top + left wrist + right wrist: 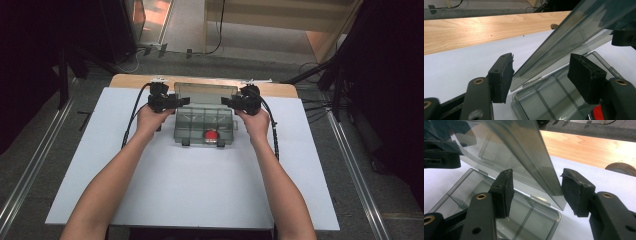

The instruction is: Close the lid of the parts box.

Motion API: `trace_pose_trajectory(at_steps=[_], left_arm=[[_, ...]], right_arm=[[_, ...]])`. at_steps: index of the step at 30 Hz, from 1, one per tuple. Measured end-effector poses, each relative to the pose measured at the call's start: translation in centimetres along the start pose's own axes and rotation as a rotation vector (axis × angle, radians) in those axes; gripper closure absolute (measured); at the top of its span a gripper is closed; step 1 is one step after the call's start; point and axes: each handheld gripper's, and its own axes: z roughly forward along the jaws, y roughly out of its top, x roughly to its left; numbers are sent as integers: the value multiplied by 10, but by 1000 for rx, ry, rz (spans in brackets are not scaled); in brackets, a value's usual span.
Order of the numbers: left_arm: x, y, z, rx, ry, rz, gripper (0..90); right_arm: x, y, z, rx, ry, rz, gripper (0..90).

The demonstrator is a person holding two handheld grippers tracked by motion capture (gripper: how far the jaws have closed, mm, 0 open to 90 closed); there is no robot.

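Note:
A smoky clear plastic compartment box (192,125) stands on the white board, its lid (205,93) raised nearly upright. A red item (211,135) lies in a front compartment. My left gripper (182,101) is at the lid's left end. In the left gripper view the lid's edge (564,42) passes between the jaws of the left gripper (541,72), which stand apart over the box (544,100). My right gripper (226,101) is at the lid's right end. There the lid (524,152) runs between the parted jaws of the right gripper (536,192), close to the right pad (574,192).
The white board (200,185) covers most of a wooden table (130,80), whose bare strip shows behind the box. A small brown round object (621,167) lies near that strip. Dark floor, cables and metal rails surround the table.

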Motion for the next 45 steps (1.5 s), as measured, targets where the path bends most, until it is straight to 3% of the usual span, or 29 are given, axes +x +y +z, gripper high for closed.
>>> trace_pose_trajectory(at_steps=[18, 25, 29, 32, 36, 38, 45], left_arm=[[13, -4, -25, 66, -2, -17, 366], [21, -6, -36, 90, -3, -45, 398], [23, -7, -38, 133, 10, -47, 499], [26, -7, -38, 166, -10, -81, 590], [25, -5, -38, 148, 10, -62, 709], [26, -2, -38, 140, 0, -59, 783], [22, 17, -42, 114, -1, -40, 849]], right_arm=[[2, -2, -1, -1, -1, -16, 444], [1, -3, -1, -5, 4, -14, 442], [1, -4, -2, -5, 4, -24, 440], [1, -5, -3, -9, 5, -28, 438], [1, -6, -4, -8, 12, -28, 429], [1, -6, -4, -10, 16, -30, 428], [2, -8, -6, -11, 18, -37, 426]])
